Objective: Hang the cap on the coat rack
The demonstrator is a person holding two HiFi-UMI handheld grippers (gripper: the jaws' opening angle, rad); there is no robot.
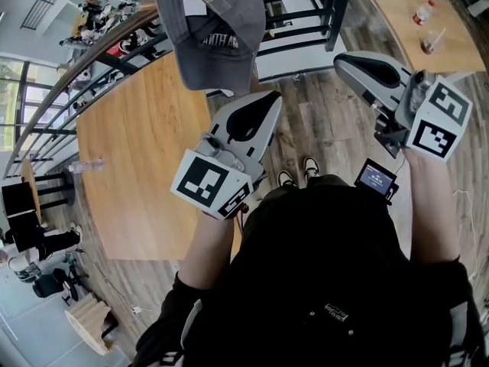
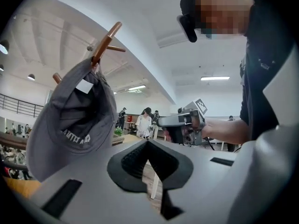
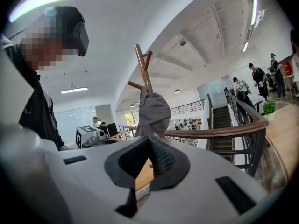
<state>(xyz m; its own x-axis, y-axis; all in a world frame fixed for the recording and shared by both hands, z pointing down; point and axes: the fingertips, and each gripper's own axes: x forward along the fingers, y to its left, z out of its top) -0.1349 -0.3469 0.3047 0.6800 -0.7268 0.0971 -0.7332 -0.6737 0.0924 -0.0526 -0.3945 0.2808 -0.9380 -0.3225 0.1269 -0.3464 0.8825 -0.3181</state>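
Observation:
A grey cap (image 1: 218, 29) hangs by its back strap from a wooden peg of the coat rack (image 2: 105, 43), opening toward the left gripper view, where the cap (image 2: 70, 120) fills the left side. In the right gripper view the cap (image 3: 153, 113) hangs below the rack's pegs (image 3: 142, 69), some way off. My left gripper (image 1: 266, 102) sits just below and right of the cap, apart from it, jaws shut with nothing between them (image 2: 148, 143). My right gripper (image 1: 341, 63) is further right, also shut and empty (image 3: 149, 139).
A round wooden table (image 1: 145, 167) with a plastic bottle (image 1: 85, 165) lies below on the left. A wooden handrail (image 3: 219, 132) and dark stair railing (image 1: 306, 14) run behind the rack. Another table (image 1: 428, 29) with a bottle is at top right. People stand far off.

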